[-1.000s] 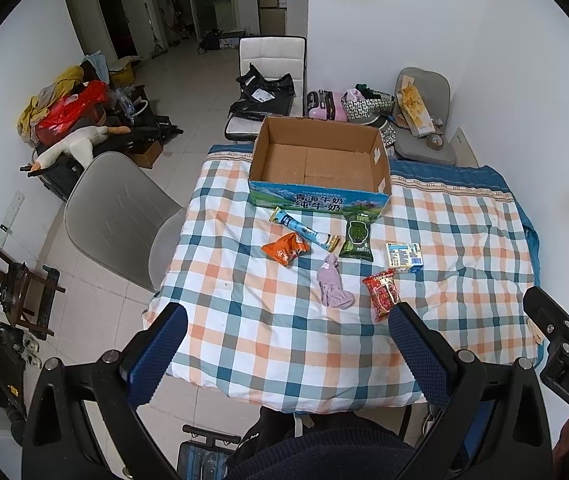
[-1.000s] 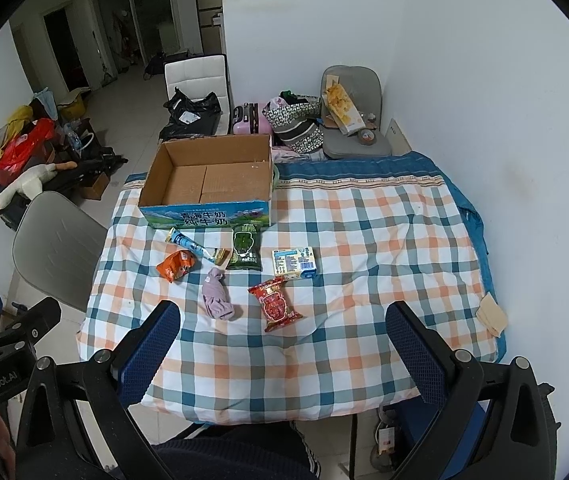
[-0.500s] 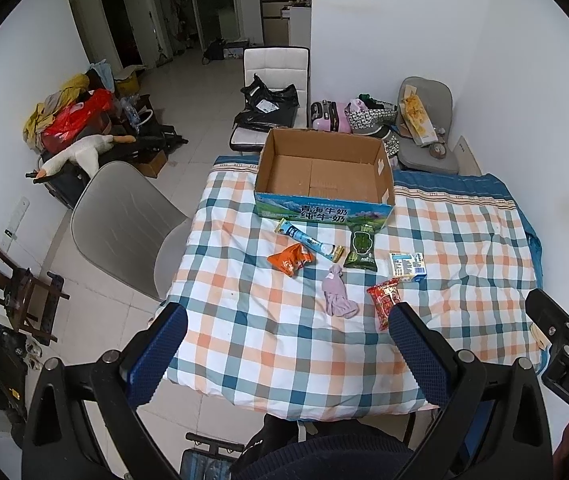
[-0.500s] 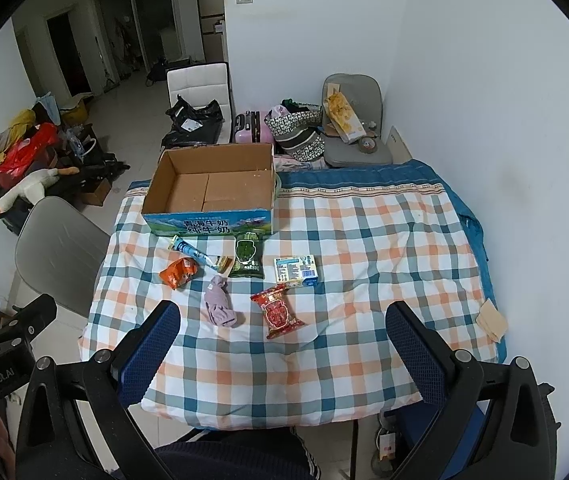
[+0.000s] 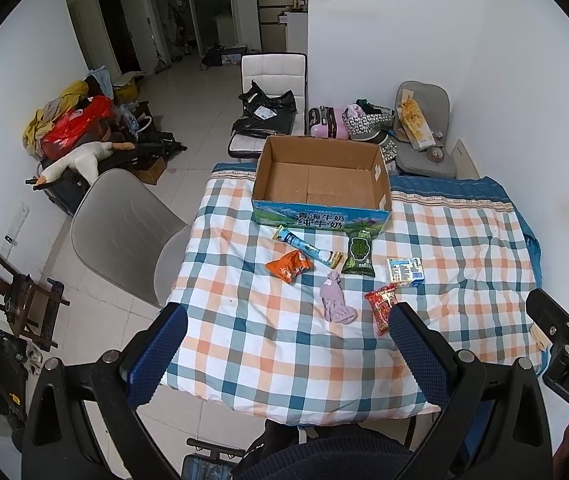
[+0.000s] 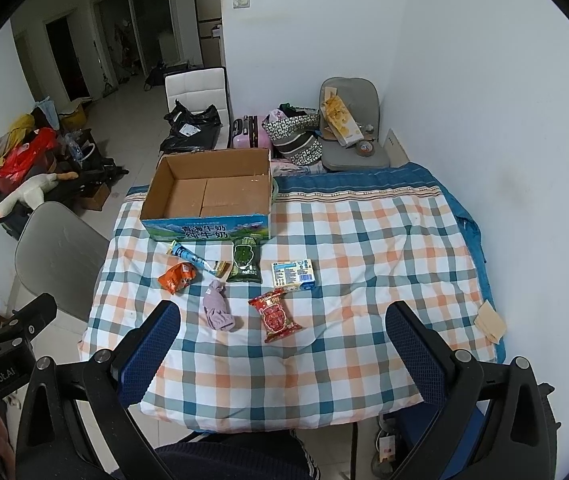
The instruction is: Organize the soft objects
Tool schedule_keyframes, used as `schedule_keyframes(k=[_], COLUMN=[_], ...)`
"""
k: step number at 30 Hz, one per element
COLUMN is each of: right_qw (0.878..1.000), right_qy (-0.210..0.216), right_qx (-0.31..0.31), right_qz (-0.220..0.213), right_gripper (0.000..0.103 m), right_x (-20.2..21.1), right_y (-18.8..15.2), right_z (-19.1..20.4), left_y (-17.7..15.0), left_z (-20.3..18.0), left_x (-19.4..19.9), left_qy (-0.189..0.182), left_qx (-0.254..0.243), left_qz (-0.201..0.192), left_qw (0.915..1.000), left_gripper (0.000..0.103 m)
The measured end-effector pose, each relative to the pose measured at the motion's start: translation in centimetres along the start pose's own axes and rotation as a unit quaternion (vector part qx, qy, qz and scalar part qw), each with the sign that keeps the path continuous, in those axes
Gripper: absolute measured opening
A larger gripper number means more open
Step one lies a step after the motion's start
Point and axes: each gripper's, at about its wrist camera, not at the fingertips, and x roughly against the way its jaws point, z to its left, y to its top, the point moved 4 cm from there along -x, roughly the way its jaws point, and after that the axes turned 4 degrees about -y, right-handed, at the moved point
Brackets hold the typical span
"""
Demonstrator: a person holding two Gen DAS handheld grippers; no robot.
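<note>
An open empty cardboard box (image 5: 321, 178) (image 6: 208, 196) stands at the far side of a checked tablecloth (image 5: 244, 344) (image 6: 364, 280). In front of it lie a lilac sock (image 5: 336, 305) (image 6: 217, 312), an orange packet (image 5: 287, 266) (image 6: 177, 277), a blue tube packet (image 5: 304, 245) (image 6: 190, 256), a green packet (image 5: 358, 254) (image 6: 245, 261), a small white-blue box (image 5: 405, 272) (image 6: 293, 274) and a red packet (image 5: 382, 312) (image 6: 275, 315). My left gripper (image 5: 284, 354) and right gripper (image 6: 282, 356) are both open and empty, high above the near table edge.
A grey chair (image 5: 124, 224) stands at the table's left side. A white chair (image 5: 272, 92) with black bags, a pink suitcase (image 5: 326, 122) and a grey seat (image 5: 424, 136) stand behind the table. The white wall runs along the right. Clutter lies on the floor at far left (image 5: 80, 136).
Both grippers have risen and pulled back from the table, so it looks smaller and farther. Nothing on the table has moved.
</note>
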Motion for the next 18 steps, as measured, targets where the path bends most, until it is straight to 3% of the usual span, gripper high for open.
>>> schedule_keyframes(k=[18], right_qw=[1.0], right_qy=[0.0], right_qx=[0.001], right_qz=[-0.006], right_gripper=[0.103], right_x=[-0.17], right_y=[-0.26], right_z=[0.06], left_y=[0.11], left_z=[0.0], left_x=[0.29], left_qy=[0.002], left_qx=[0.0], left_qz=[-0.01], left_qw=[1.0], left_gripper=[0.103])
